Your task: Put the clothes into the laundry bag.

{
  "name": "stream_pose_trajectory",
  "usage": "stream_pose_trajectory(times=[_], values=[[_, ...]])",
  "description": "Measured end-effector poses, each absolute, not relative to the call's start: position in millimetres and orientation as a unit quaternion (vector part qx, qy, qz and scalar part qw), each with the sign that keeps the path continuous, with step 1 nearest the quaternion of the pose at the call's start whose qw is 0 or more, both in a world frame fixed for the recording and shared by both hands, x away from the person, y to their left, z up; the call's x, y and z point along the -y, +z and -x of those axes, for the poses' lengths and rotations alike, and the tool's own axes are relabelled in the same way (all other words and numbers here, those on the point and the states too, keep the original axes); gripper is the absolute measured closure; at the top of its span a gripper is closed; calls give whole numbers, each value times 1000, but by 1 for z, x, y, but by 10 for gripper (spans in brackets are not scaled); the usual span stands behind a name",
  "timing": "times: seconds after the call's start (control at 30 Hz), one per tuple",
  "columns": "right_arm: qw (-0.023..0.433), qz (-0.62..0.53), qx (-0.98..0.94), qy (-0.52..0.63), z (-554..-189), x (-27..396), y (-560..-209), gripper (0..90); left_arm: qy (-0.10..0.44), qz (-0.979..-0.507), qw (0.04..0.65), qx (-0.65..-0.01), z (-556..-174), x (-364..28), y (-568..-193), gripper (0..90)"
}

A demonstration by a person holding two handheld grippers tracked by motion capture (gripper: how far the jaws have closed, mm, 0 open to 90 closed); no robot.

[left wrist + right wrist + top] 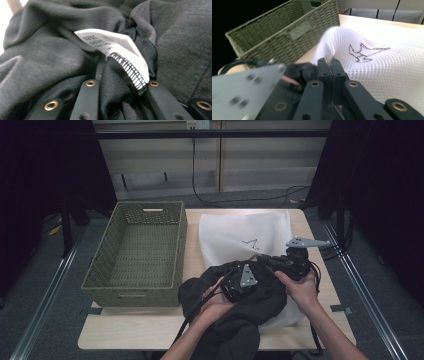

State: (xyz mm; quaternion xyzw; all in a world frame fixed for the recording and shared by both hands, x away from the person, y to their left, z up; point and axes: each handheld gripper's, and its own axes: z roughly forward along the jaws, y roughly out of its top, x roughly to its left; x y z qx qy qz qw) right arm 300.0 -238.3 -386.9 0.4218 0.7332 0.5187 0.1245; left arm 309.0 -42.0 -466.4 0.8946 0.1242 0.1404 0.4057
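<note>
A dark garment (250, 307) lies bunched at the table's front, partly over a white mesh bag (240, 232) with a black drawn mark. My left gripper (239, 287) rests on the heap. In the left gripper view its jaws (120, 95) stand a little apart with a thick fold of dark garment (50, 55) pressed between them, beside a white care label (112, 45). My right gripper (262, 256) is just right of it. Its jaws (329, 62) are shut on a small silvery piece at the edge of the white mesh bag (382, 65), which rises in a fold there.
A green woven basket (132, 297) stands on the left half of the wooden table (130, 330), close to the bag (287, 32). Black cables run across the floor behind the table. Bare wood shows along the front left edge.
</note>
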Motion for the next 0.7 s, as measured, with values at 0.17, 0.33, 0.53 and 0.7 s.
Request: stream_pose_trajectory(times=[0.17, 0.33, 0.53, 0.7], values=[[120, -426, -750, 491, -278, 254, -398, 891, 146, -888, 404, -165, -311, 40, -465, 748], [138, -424, -767, 461, -273, 256, -402, 891, 148, -882, 411, -177, -314, 33, -465, 748], [146, -413, -782, 442, -289, 270, -412, 889, 130, -884, 408, -188, -323, 17, -460, 745], [133, -420, -779, 446, -303, 273, -430, 837, 133, -883, 407, -193, -324, 17, -465, 744]])
